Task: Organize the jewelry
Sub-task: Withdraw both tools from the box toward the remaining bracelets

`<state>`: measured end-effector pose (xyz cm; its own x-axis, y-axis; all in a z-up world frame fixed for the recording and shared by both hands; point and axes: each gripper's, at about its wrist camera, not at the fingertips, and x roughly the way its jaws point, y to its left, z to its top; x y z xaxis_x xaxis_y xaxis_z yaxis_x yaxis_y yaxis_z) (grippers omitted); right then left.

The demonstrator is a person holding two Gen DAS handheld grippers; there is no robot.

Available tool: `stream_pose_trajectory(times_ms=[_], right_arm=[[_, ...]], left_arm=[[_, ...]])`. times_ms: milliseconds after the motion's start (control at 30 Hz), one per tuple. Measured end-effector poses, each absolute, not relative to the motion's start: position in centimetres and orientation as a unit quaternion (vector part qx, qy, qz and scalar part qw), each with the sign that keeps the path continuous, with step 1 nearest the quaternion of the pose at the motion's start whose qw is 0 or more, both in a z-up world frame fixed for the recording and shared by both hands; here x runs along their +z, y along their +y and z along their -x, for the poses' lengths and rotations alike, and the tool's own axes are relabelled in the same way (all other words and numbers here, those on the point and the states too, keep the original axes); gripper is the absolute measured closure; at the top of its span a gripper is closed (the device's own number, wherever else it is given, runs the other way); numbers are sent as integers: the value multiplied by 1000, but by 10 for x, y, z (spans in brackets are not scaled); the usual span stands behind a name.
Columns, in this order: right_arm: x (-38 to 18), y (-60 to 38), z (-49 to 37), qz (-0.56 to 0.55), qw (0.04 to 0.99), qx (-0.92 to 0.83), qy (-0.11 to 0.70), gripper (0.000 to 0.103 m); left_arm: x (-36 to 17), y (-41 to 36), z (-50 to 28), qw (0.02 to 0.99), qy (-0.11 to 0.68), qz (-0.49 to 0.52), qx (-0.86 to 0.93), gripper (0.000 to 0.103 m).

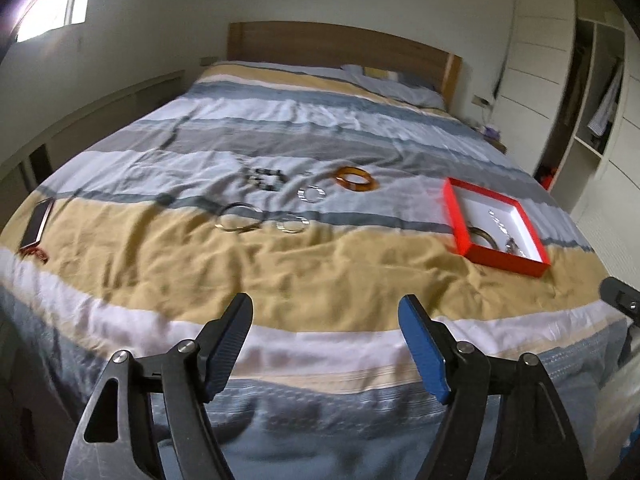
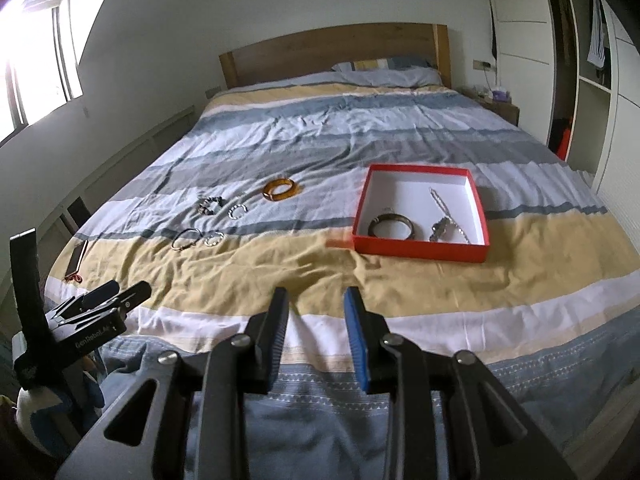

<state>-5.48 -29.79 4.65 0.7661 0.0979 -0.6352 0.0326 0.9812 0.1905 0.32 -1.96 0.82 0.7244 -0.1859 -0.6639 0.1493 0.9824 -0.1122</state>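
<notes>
A red box [image 1: 503, 259] [image 2: 420, 250] with a white inside lies on the striped bed cover, holding a dark bangle [image 2: 390, 225], a watch [image 2: 439, 230] and a chain [image 2: 440, 204]. Left of it lie an amber bangle [image 1: 357, 179] [image 2: 280, 190], a dark bead bracelet [image 1: 266, 179] [image 2: 211, 205], a silver bead bracelet [image 1: 311, 193] [image 2: 237, 211], a thin bangle [image 1: 239, 222] [image 2: 185, 239] and another silver bracelet [image 1: 292, 225] [image 2: 213, 239]. My left gripper [image 1: 326, 308] is open and empty above the bed's near end. My right gripper [image 2: 316, 300] is open and empty there too.
A phone [image 1: 37, 224] [image 2: 77, 256] and a small red item [image 1: 36, 254] lie at the bed's left edge. The left gripper's body [image 2: 100, 304] shows at the left of the right wrist view. A wardrobe [image 2: 580, 60] stands to the right, a headboard [image 1: 340, 46] at the far end.
</notes>
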Motion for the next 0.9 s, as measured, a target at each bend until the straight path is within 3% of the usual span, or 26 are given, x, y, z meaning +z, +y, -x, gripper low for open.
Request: stream_pose_trajectory(times_ms=[400, 900], right_arm=[[53, -277, 62, -98, 938, 41, 329, 70], [51, -260, 50, -94, 940, 58, 323, 69]], left_arm=[[3, 37, 13, 929, 365, 51, -25, 21], [4, 62, 9, 937, 345, 53, 7, 20]])
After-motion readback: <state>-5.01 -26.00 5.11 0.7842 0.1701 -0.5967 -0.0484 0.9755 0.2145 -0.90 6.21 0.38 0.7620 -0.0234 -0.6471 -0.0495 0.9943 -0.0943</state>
